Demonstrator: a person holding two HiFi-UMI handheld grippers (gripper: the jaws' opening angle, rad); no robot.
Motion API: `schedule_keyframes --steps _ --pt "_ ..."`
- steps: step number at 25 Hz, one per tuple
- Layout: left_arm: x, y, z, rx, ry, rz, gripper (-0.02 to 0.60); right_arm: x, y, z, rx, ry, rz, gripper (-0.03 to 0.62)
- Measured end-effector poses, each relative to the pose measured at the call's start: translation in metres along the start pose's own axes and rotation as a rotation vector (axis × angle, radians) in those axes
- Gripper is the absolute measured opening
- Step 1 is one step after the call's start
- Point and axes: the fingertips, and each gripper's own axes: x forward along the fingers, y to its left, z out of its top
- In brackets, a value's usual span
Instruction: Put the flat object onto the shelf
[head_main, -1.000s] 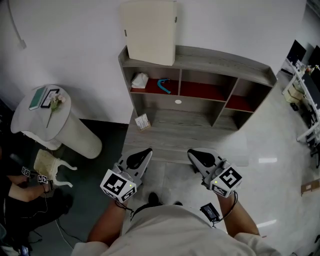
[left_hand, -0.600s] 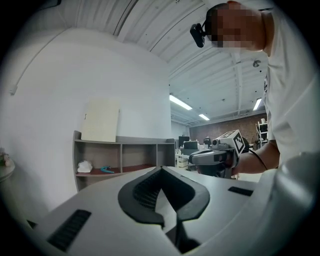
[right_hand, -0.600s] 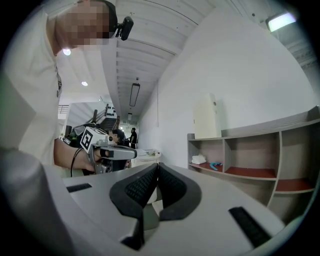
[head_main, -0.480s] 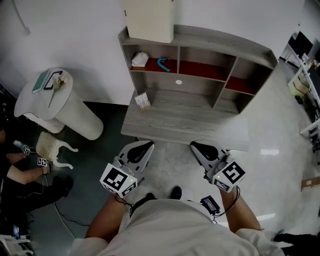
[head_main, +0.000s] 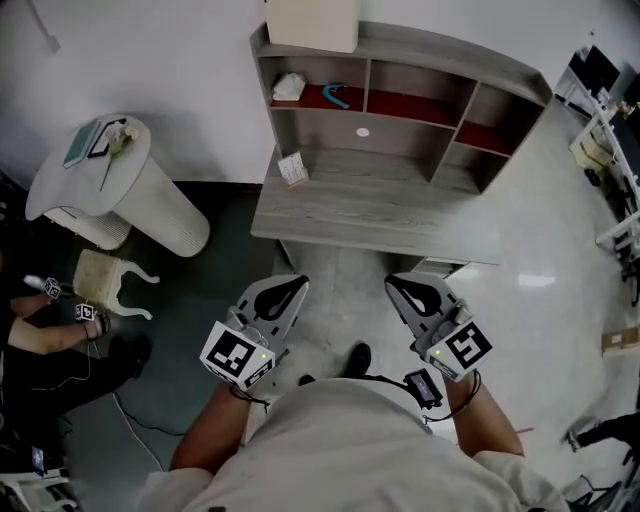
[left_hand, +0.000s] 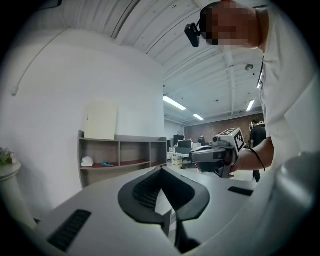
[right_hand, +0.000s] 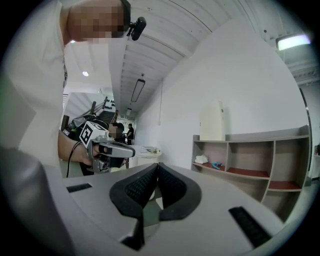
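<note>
The flat object, a cream board (head_main: 311, 22), stands upright on top of the grey shelf unit (head_main: 500, 75), against the wall. It also shows in the left gripper view as the board (left_hand: 100, 121) and in the right gripper view as the board (right_hand: 212, 122). My left gripper (head_main: 298, 283) and right gripper (head_main: 392, 282) hang side by side over the floor, short of the desk's front edge (head_main: 375, 245). Both are shut with nothing between the jaws, as seen at the left gripper (left_hand: 161, 170) and the right gripper (right_hand: 157, 166).
The top-left compartment holds a white crumpled thing (head_main: 290, 86) and a blue tool (head_main: 335, 95). A small card box (head_main: 292, 168) sits on the desk. A round white pedestal (head_main: 130, 195) stands to the left, and a seated person (head_main: 50, 340) further left. Office desks (head_main: 610, 130) are at right.
The shelf unit and desk have slid up and away in the head view. Both grippers now hang farther back from the desk edge, still shut.
</note>
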Motion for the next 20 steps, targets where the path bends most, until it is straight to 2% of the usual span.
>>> schedule_keyframes --steps 5,11,20 --pt "-0.048 -0.013 -0.008 0.015 0.002 -0.027 0.015 -0.001 0.053 -0.003 0.037 0.025 -0.034 0.02" --pt "-0.106 -0.015 -0.022 -0.009 0.002 -0.028 0.015 -0.001 0.112 -0.009 0.041 0.053 -0.089 0.02" --pt "-0.163 -0.021 -0.039 -0.001 -0.006 -0.033 0.015 -0.002 0.183 -0.016 0.031 0.049 -0.092 0.02"
